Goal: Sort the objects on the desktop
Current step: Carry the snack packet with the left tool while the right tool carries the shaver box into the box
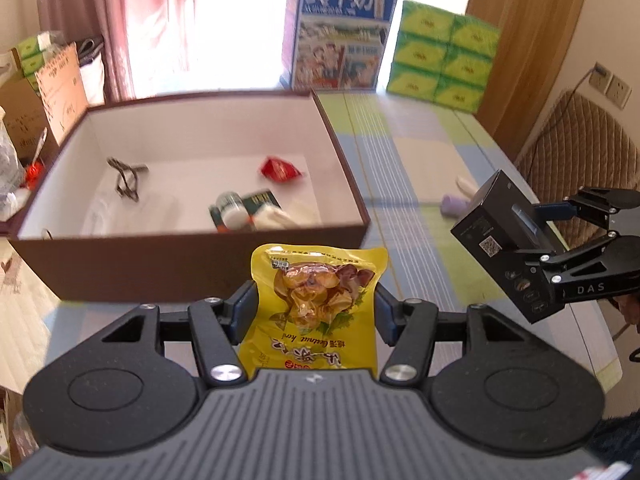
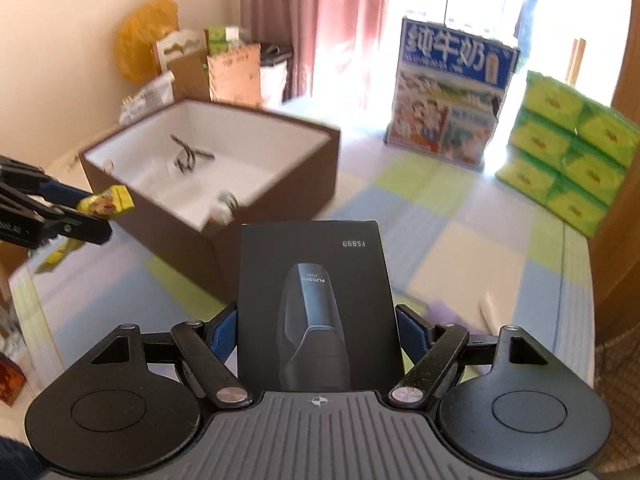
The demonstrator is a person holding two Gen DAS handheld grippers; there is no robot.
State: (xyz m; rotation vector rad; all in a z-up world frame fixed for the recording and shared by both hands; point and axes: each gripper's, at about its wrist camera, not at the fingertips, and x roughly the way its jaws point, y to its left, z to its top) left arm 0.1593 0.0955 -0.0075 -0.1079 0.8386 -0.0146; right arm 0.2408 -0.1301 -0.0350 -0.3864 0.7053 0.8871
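Snack pouch [image 1: 316, 300], yellow with chestnuts pictured on it, sits clamped between the blue pads of the left tool [image 1: 316, 304], which is closed on its two sides and holds it clear of the table [image 1: 420, 160]. From the right wrist view the same pouch [image 2: 106, 200] shows at the tip of the left tool [image 2: 86, 210], just in front of the near wall of the brown box [image 2: 280, 184]. The right tool [image 2: 318, 332] is closed on a black shaver carton [image 2: 316, 304] marked FS889, gripping it by its long sides; in the left wrist view this carton [image 1: 500, 240] hangs above the table's right edge. The brown box [image 1: 200, 264] stands open at the table's left side, and its white inside holds a pair of glasses [image 1: 126, 180], a red packet [image 1: 280, 169], a white bottle [image 1: 232, 210] and a green box [image 1: 262, 200]. A purple object [image 1: 452, 204] lies near the right edge. At the far edge stand a blue milk carton [image 1: 340, 36] and a stack of green tissue packs [image 1: 444, 56].
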